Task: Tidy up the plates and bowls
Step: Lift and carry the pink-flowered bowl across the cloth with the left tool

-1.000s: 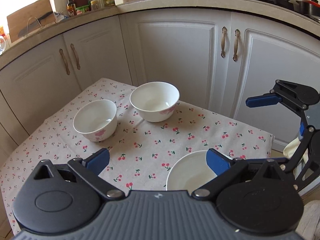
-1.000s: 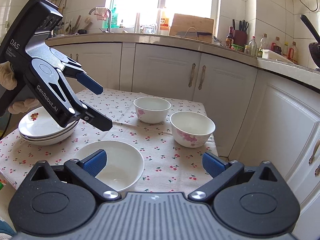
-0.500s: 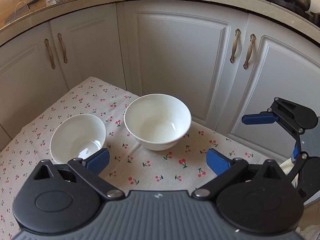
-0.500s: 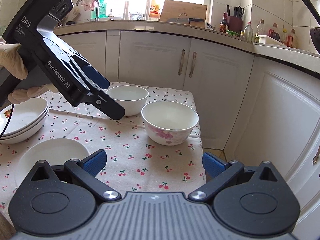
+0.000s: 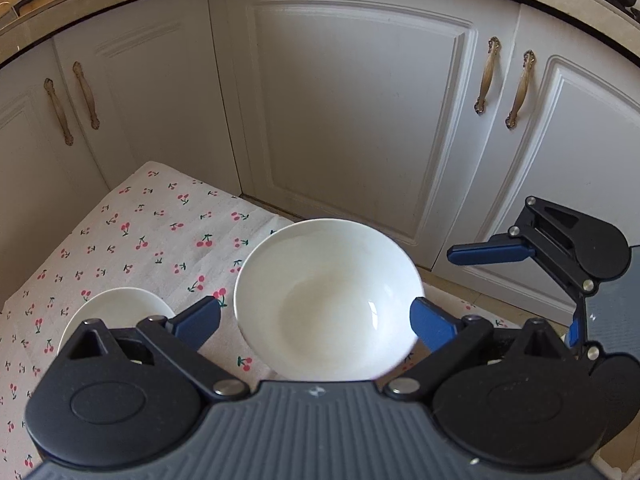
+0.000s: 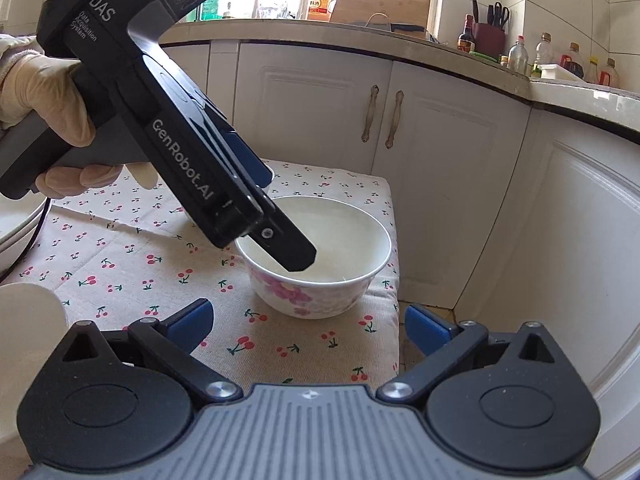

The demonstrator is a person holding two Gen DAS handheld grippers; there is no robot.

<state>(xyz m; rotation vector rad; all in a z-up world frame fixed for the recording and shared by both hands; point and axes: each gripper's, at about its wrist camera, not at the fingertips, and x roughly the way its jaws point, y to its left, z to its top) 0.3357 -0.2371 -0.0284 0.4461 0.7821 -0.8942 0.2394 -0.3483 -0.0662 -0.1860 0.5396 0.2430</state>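
Landmark: near bowl (image 5: 328,300), standing on the tablecloth (image 5: 132,240) at the table corner closest to the cabinet doors (image 5: 352,112).

Second bowl (image 5: 116,310) sits on the cloth left of the near bowl, apart from it. Left gripper (image 5: 314,320) hangs above the near bowl, fingers to either side of its rim, jaws closing. Right gripper (image 5: 520,284) lies right of the near bowl, off the table edge. Stacked plates (image 6: 16,232) lie on the cloth far left of it.
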